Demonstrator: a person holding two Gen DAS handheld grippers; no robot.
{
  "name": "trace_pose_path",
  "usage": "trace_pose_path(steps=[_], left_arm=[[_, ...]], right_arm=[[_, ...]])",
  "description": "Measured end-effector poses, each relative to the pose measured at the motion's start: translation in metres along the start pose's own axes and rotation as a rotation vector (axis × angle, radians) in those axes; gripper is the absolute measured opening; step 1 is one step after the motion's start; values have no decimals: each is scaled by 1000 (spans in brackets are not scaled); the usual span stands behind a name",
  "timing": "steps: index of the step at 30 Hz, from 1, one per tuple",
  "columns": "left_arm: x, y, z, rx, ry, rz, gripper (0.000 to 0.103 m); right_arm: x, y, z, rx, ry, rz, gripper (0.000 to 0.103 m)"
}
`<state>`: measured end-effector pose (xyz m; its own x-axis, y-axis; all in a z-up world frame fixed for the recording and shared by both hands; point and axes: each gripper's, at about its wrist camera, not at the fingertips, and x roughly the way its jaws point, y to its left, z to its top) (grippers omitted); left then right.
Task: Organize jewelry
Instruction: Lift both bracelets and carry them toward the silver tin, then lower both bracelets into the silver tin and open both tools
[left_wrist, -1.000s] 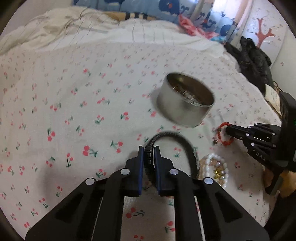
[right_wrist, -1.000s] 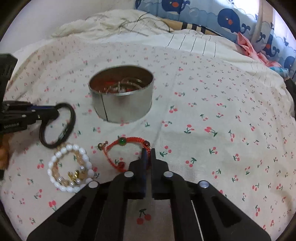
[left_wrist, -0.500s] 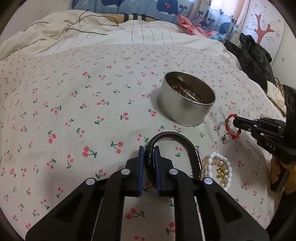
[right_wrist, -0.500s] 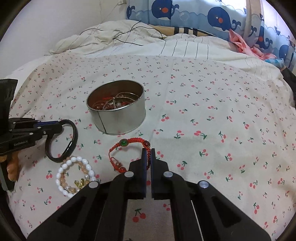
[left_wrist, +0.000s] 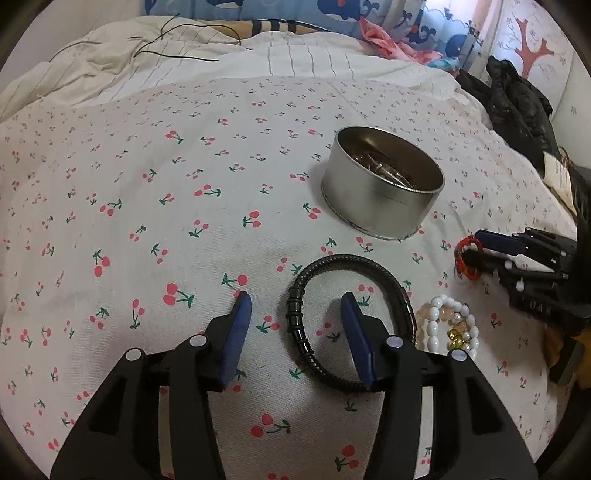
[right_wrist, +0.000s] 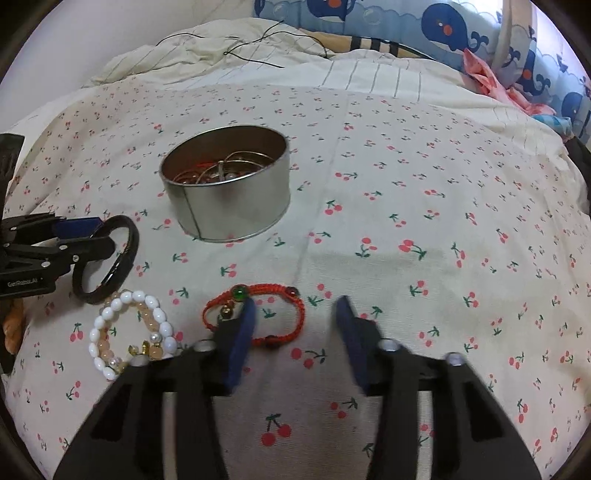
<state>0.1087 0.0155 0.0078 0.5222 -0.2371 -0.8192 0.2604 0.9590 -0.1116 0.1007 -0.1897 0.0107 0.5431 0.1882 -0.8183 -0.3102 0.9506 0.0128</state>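
Some pieces are already sitting in the tin (right_wrist: 225, 192) mid-bed; three are waiting outside it. The left gripper (left_wrist: 295, 314) is hanging spread around the black bracelet (left_wrist: 351, 317), the right gripper (right_wrist: 295, 317) spread over the red bracelet (right_wrist: 255, 317), pearl bracelet (right_wrist: 129, 332) lying beside

I see a black bracelet (left_wrist: 351, 317), a white bead bracelet (right_wrist: 129, 332) and a red cord bracelet (right_wrist: 258, 314) lying flat near the round open tin (right_wrist: 229, 192).

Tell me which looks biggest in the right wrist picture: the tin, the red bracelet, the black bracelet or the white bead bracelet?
1. Round metal tin
2. Red cord bracelet
3. White bead bracelet and black bracelet: too alike to rank.
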Motion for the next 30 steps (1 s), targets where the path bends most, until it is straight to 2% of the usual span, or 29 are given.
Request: trace_pose_path(steps=[1, 2, 3, 7, 15, 19, 30], left_arm=[[0, -3, 0, 25, 4, 2, 24], [-2, -5, 0, 45, -1, 10, 14], [-3, -7, 0, 54, -6, 11, 11], [-10, -12, 0, 81, -28, 19, 9], [-28, -20, 2, 138, -94, 92, 9], [-37, -26, 5, 170, -124, 123, 9], [-46, -31, 7, 198, -153, 150, 9]], right_arm=[[0, 0, 0, -1, -1, -1, 11], [-1, 1, 0, -2, -4, 2, 6], [-2, 1, 0, -2, -8, 5, 5], [-8, -2, 2, 30, -32, 40, 4], [-21, -7, 12, 87, -87, 106, 4], [-27, -7, 16, 90, -113, 116, 4], [-43, -15, 23, 127, -185, 131, 4]])
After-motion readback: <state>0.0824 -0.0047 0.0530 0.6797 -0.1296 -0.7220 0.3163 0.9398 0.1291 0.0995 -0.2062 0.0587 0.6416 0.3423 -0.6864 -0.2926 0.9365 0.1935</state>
